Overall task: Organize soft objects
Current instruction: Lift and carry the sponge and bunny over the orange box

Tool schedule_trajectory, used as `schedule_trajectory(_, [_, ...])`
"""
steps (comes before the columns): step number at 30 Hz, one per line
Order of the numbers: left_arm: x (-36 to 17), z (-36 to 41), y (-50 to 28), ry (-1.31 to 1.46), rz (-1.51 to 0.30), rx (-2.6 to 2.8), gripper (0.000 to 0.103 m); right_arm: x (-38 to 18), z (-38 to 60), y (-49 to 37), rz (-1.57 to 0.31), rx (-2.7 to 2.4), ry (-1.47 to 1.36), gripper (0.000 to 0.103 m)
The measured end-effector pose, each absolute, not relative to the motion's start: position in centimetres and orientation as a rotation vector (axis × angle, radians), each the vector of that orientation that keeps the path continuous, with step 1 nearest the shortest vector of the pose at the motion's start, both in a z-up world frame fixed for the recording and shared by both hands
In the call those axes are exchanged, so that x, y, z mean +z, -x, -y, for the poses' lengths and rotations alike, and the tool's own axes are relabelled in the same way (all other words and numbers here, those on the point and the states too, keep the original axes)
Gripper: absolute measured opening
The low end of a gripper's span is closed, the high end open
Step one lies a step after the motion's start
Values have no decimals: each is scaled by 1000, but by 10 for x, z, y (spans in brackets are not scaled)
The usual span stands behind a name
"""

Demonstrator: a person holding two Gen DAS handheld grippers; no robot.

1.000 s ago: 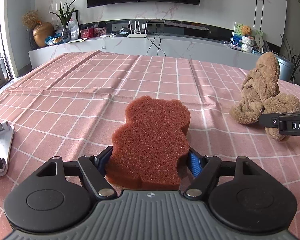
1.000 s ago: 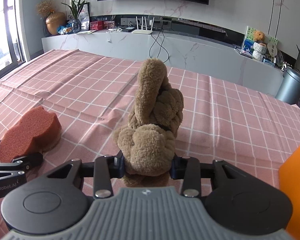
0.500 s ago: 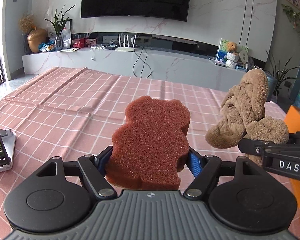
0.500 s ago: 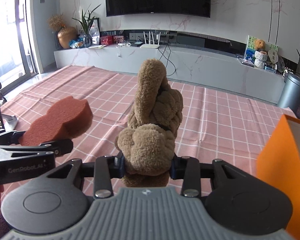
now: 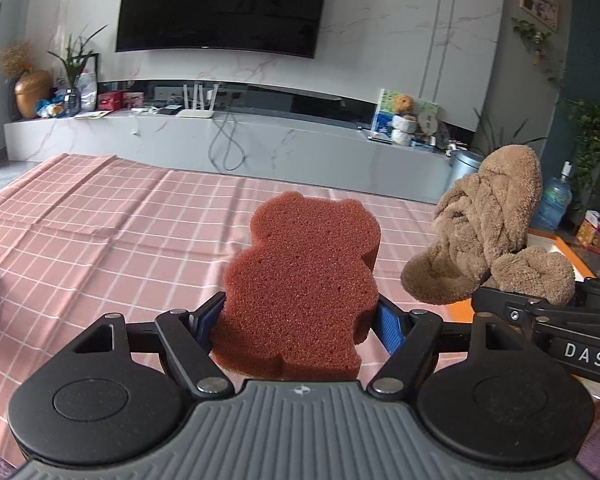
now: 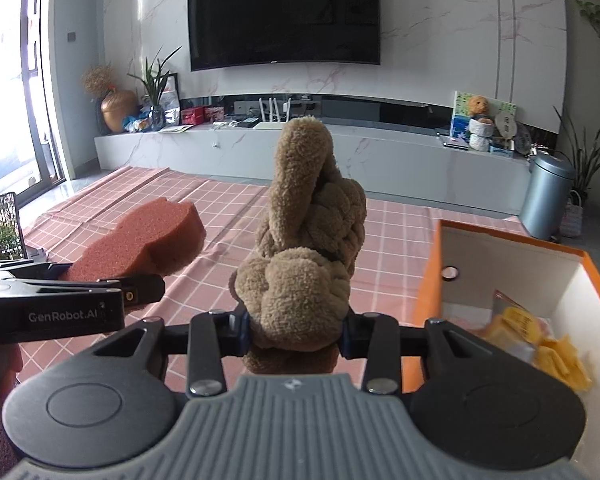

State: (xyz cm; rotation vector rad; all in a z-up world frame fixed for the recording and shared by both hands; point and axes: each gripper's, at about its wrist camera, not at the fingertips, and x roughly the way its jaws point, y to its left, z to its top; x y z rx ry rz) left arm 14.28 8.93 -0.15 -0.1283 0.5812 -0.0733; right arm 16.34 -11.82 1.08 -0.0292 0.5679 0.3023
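My left claw [image 5: 300, 320] is spread wide yet clamped on the red-brown sponge [image 5: 300, 280], its 2 blue pads pressed into the sponge's sides, so the bear-shaped slab stands out ahead of the fingers, clear above the worktop [image 5: 100, 240]. My right claw [image 6: 294, 330] is closed to a middling gap on the tan knotted plush toy [image 6: 304, 248], gripping its lower lump while the long upper loop sticks up and away from me. From the left camera I see the toy [image 5: 488, 240] carried just to the right of the sponge, apart from it; from the right camera the sponge [image 6: 140, 240] hangs to the left of the toy at about the same height. Below both lies the pink checked cloth [image 6: 388, 248] covering the worktop. At my right stands an open orange box [image 6: 516, 240] with white inner walls and some yellow packets [image 6: 540, 344] inside. A phone [image 6: 6, 226] stands propped at the far left edge.
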Motion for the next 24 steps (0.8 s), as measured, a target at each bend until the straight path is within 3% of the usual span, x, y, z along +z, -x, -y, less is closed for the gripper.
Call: schedule_trajectory(24, [14, 35, -151, 41, -554, -389, 86, 32, 251, -129, -542, 33, 87, 39])
